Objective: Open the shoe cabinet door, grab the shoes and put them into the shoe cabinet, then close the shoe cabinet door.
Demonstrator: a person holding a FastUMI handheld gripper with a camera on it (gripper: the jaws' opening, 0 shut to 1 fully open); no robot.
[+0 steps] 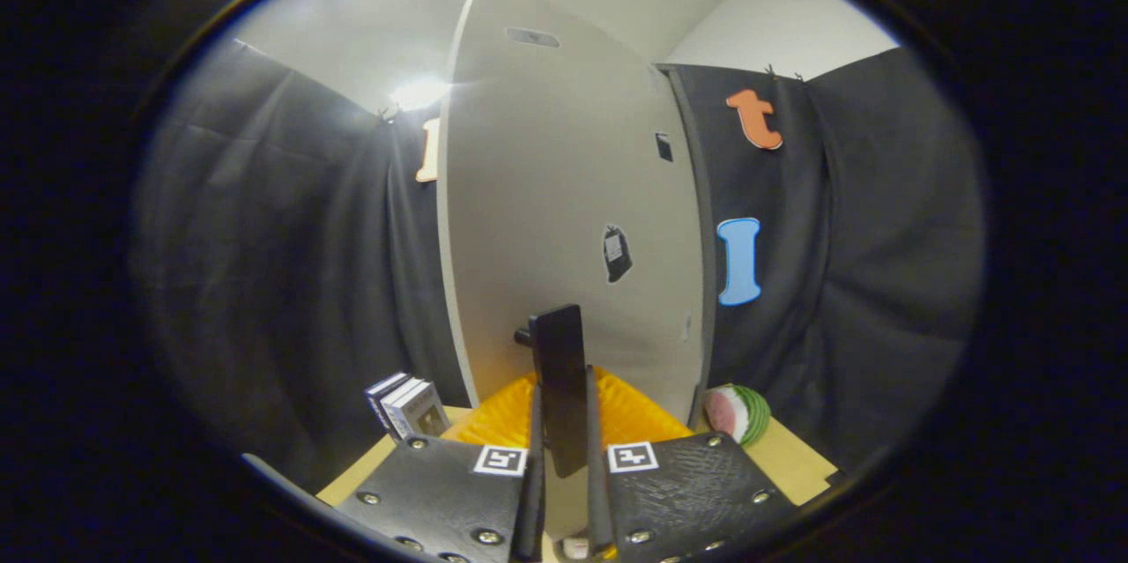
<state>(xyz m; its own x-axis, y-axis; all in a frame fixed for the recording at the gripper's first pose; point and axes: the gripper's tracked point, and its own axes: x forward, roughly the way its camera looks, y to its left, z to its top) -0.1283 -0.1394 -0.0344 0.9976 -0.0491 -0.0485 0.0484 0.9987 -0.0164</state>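
Note:
The pale shoe cabinet door (564,219) rises straight ahead of me. Its dark bar handle (560,369) stands out from the lower part of the door on a short stud. My gripper (564,457) is shut on that handle, one finger pressing on each side of the bar's lower half. Two small dark stickers sit on the door face above the handle. The shoes are hidden from me.
An orange ribbed mat (634,418) lies at the foot of the door on a wooden tabletop (793,457). A few small boxes (407,404) stand to the left of the door. A watermelon-slice toy (738,411) sits to its right. Black cloth walls surround the booth.

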